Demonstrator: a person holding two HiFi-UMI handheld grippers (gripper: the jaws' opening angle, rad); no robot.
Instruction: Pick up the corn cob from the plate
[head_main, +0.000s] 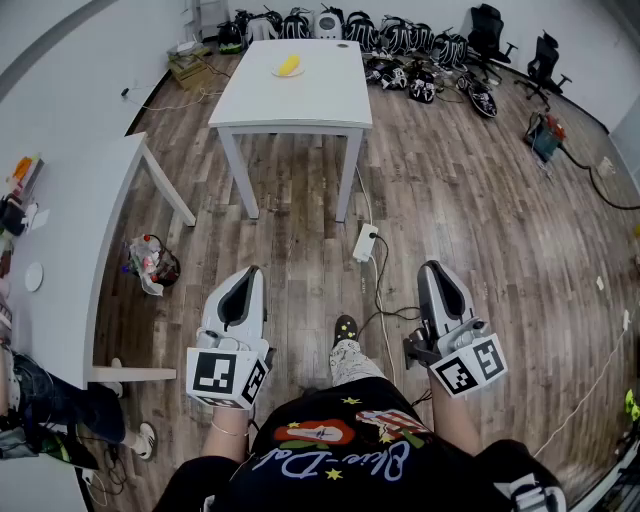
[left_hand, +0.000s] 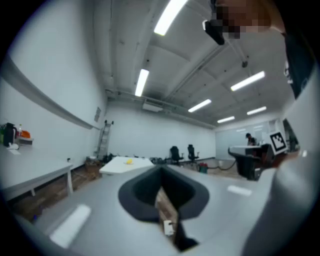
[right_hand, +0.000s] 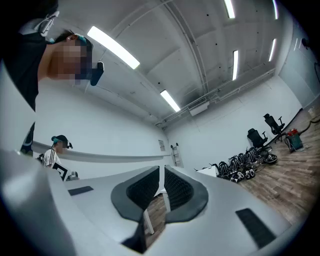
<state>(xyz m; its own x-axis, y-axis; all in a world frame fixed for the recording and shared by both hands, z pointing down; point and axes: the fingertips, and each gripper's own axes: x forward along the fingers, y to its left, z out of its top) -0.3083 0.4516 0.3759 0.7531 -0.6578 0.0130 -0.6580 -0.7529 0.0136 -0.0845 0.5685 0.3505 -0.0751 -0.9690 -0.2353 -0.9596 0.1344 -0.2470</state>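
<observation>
Corn cob (head_main: 288, 65): a small, bright yellow, oblong piece lying on a pale plate (head_main: 277, 73) near the far edge of the white table (head_main: 320, 98); at this range no finer surface detail can be made out. In the left gripper view it shows only as a yellow speck (left_hand: 129, 161) on the tabletop. Left gripper (head_main: 246, 276) and right gripper (head_main: 436, 270) are held well short of the table's near edge, low over the wooden floor (head_main: 460, 190), both well apart from the cob. Each has its jaws pressed together with nothing between them.
</observation>
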